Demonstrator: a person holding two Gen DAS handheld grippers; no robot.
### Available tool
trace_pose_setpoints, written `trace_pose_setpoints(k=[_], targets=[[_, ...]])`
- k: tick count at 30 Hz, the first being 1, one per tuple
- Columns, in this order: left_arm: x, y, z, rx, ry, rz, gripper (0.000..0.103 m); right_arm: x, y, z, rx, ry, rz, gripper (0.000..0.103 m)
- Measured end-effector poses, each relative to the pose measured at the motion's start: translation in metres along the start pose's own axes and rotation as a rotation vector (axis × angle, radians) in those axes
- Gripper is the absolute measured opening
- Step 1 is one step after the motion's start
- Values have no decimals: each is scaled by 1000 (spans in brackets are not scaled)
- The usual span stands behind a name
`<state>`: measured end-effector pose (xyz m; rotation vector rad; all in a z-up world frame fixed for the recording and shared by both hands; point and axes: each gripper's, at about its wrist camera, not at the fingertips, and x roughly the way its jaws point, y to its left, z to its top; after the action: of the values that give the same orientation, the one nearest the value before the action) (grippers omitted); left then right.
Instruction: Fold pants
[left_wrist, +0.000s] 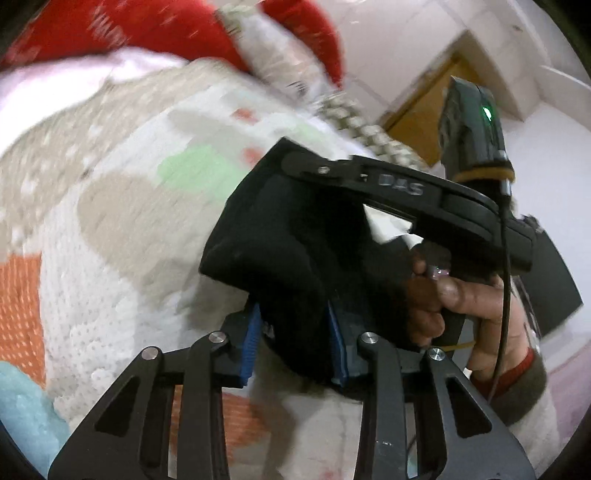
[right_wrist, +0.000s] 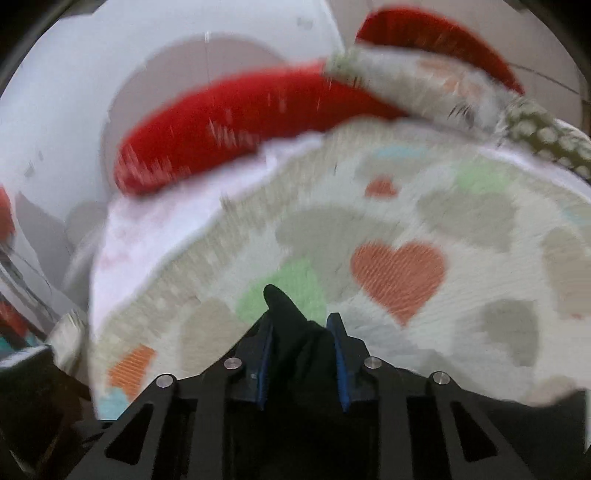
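The black pants (left_wrist: 280, 251) hang bunched above a bed. In the left wrist view my left gripper (left_wrist: 295, 339) is shut on a thick fold of them, the cloth filling the gap between its blue pads (left_wrist: 251, 339). My right gripper shows there too, side on, a hand (left_wrist: 443, 295) around its handle, its fingers hidden in the same bunch. In the right wrist view my right gripper (right_wrist: 303, 350) is shut on the black pants (right_wrist: 291, 332), and a peak of cloth sticks up between the blue pads (right_wrist: 338, 350).
A white blanket (right_wrist: 406, 229) with orange, green and grey hearts covers the bed below. Red pillows (right_wrist: 229, 125) and a patterned cloth (right_wrist: 424, 88) lie at its far end against a white wall. A wooden door frame (left_wrist: 417, 110) is at the right.
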<state>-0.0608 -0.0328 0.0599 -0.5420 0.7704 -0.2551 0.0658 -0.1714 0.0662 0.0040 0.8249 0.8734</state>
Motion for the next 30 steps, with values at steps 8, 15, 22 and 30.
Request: trace_pose_setpoints(k=[8, 15, 22, 30], targets=[[-9, -128, -17, 333, 7, -229, 31, -162, -54, -42, 140, -269, -78, 25], [59, -181, -78, 467, 310, -300, 31, -219, -130, -140, 431, -217, -414, 44], [7, -168, -69, 543, 179, -273, 64, -222, -113, -172, 482, -235, -258, 74], [13, -123, -44, 417, 147, -102, 64, -161, -102, -175, 489, -162, -224, 31]])
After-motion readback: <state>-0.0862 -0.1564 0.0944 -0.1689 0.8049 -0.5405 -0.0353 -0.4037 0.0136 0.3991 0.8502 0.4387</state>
